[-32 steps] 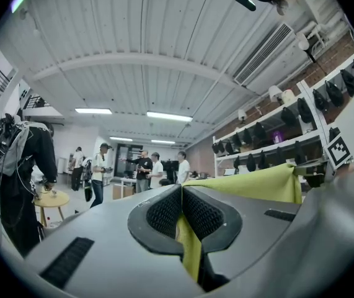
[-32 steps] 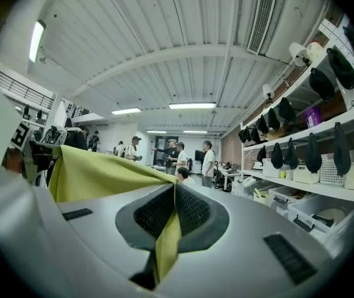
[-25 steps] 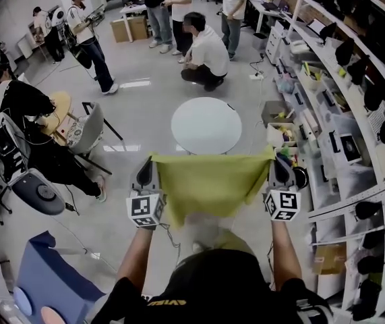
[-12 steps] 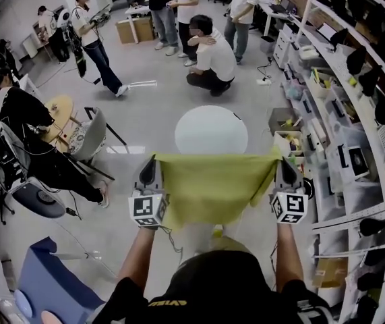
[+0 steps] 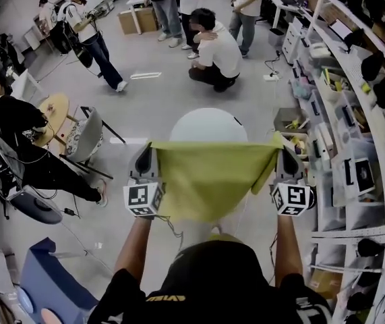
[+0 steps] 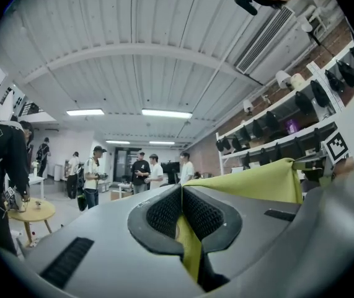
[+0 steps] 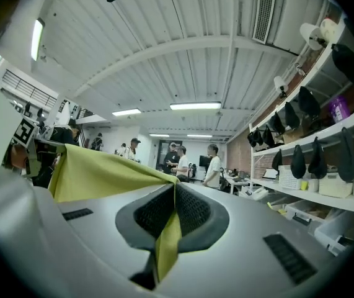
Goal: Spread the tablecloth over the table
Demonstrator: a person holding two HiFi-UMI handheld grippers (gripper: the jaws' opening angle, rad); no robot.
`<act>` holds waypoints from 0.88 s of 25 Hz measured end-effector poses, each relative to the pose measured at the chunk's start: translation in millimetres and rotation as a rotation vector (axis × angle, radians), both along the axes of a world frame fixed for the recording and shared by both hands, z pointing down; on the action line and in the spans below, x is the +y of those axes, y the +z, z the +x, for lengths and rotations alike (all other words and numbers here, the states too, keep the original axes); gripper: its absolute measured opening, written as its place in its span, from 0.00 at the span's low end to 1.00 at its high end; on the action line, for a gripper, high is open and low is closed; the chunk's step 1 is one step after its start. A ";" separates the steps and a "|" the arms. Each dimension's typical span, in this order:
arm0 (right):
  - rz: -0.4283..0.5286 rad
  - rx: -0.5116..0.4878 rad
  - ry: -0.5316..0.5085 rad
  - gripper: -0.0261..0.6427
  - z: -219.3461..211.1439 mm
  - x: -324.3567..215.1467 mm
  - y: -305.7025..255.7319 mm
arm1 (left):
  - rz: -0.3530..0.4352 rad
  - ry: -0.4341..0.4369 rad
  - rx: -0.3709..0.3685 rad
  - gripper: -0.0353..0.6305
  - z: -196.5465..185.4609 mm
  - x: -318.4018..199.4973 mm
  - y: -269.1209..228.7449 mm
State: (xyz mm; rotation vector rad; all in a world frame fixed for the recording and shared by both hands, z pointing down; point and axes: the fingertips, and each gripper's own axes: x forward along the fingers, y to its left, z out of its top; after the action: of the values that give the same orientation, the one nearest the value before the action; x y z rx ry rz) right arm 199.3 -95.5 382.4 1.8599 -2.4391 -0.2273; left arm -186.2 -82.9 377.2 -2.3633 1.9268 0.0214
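While both forearms reach out from the bottom of the head view, the marker cube (image 5: 143, 200) on the left and its twin (image 5: 293, 199) on the right sit level with each other. Just ahead of them, the left hand-held gripper (image 5: 145, 150) is clamped tight on one top corner of the yellow-green tablecloth (image 5: 209, 177). The left gripper view confirms it: ribbed pads (image 6: 164, 215) pressed together, a strip of cloth squeezed between them and trailing out below. It's the same story on the other side. The right hand-held gripper (image 5: 288, 152) has its jaws closed on the opposite corner, with a fold of fabric pinched in the middle and hanging down.

Between the two, the tablecloth is held up in the air. Its top edge is pulled into a nearly straight line from tip to tip, and the rest sags back toward the person. Seen from above, it hides the near part of the round white desk (image 5: 205, 121). Whether the cloth touches the desk cannot be told. The far half of the top shows bare.

Off to the left stands a grey chair (image 5: 87, 135), and along the right runs open shelving (image 5: 354, 113) packed with gear. Farther out on the floor, a person in a white shirt (image 5: 216, 49) crouches, with several others standing beyond.
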 end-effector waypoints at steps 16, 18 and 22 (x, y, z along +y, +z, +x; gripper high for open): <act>-0.017 -0.007 -0.035 0.05 15.5 -123.9 -4.7 | 0.014 -0.007 -0.013 0.08 17.5 -112.0 -14.8; -0.018 -0.002 -0.025 0.05 10.9 -137.3 -3.2 | 0.014 0.003 -0.012 0.08 12.6 -130.0 -11.8; -0.021 0.021 0.004 0.05 0.1 -168.5 -3.5 | 0.038 0.030 -0.018 0.08 1.5 -168.8 -17.2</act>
State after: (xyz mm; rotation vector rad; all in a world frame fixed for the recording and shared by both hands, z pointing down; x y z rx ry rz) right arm 199.5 -264.1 378.8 1.8442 -2.4150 -0.2191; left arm -184.8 -251.7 360.0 -2.3602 1.8664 0.0385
